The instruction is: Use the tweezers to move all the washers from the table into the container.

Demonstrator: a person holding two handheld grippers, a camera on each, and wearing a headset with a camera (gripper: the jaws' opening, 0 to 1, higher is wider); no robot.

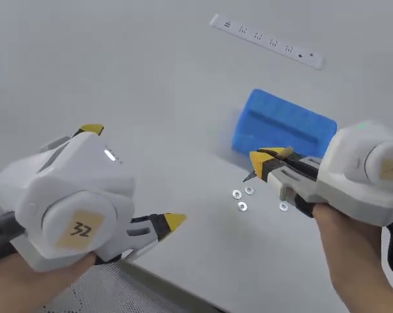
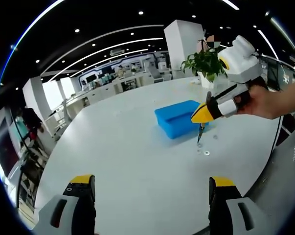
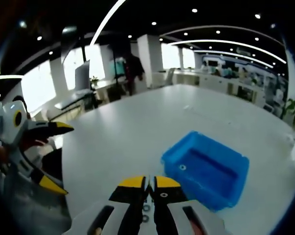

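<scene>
Beside the blue container, right tongs grip tweezers above washers.

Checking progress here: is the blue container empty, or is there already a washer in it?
Not empty. The right gripper view shows one washer lying on the floor of the blue container.

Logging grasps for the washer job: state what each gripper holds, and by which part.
The right gripper is shut on the tweezers, clamped by their upper part, dark tips poking out past the jaws. The left gripper is open, holding nothing.
</scene>
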